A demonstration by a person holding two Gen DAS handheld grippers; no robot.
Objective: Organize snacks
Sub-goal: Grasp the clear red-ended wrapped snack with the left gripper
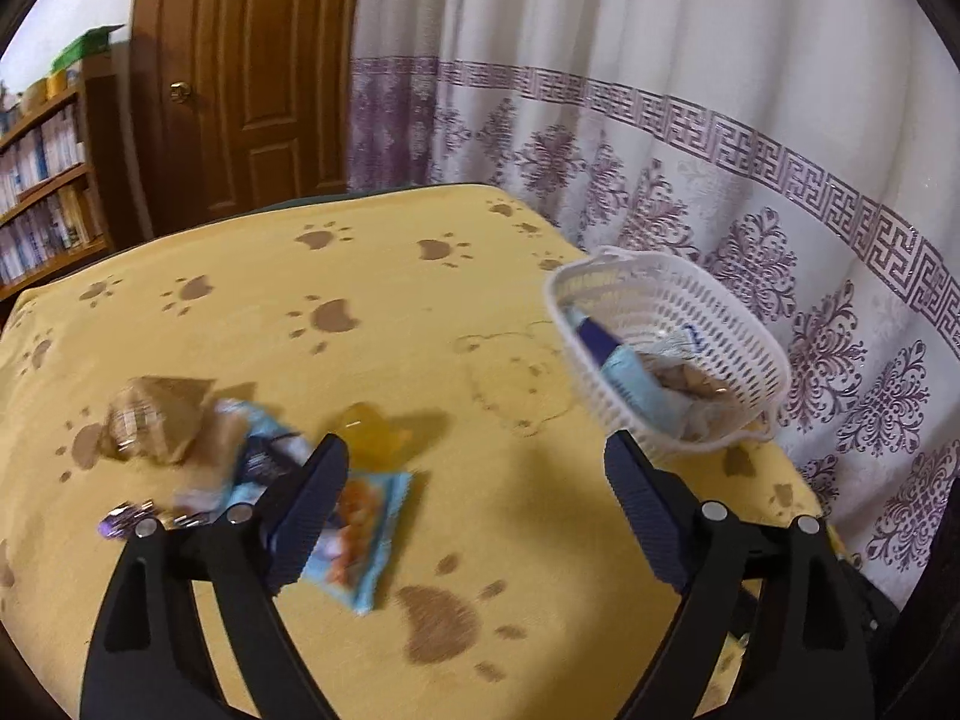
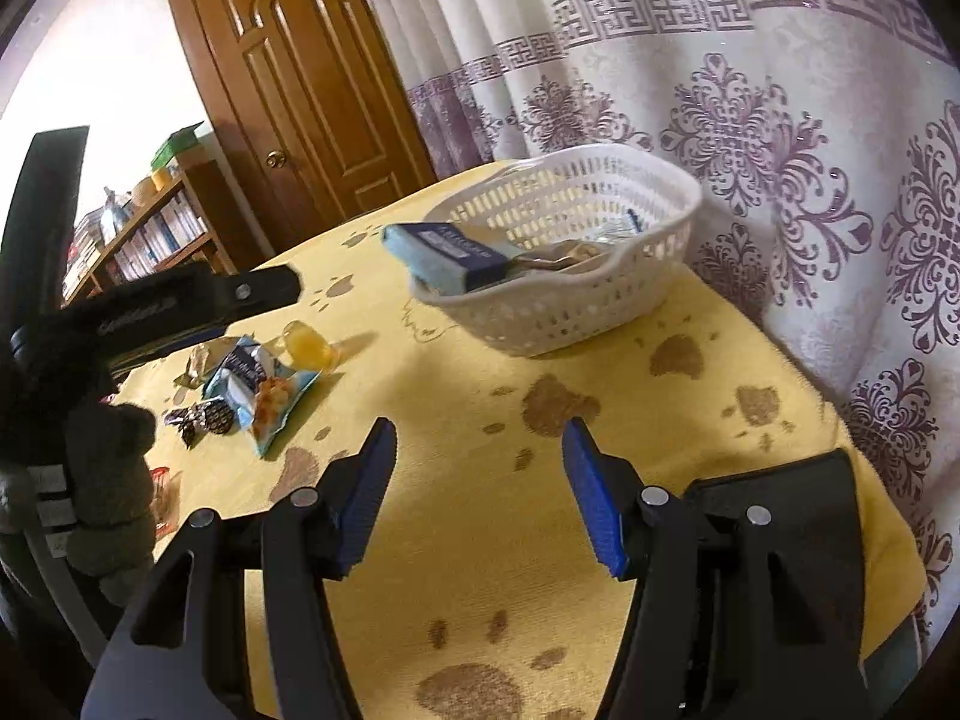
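A white slotted basket (image 1: 714,324) (image 2: 660,204) stands at the table's right side by the curtain and holds a blue box (image 2: 447,252) and several packets. Loose snacks lie in a pile on the yellow cloth: a light blue packet (image 1: 366,534) (image 2: 270,396), an orange jelly cup (image 1: 369,426) (image 2: 306,342), a brown paper packet (image 1: 159,420) and a dark purple wrapped sweet (image 1: 123,519) (image 2: 207,417). My left gripper (image 1: 474,480) is open and empty, its left finger over the light blue packet. My right gripper (image 2: 477,456) is open and empty above bare cloth in front of the basket.
The table wears a yellow cloth with brown paw prints (image 1: 384,312). A white and purple curtain (image 1: 690,120) hangs close behind the basket. A wooden door (image 1: 246,72) and a bookshelf (image 1: 42,192) stand at the far left. The left hand's device (image 2: 150,306) shows in the right wrist view.
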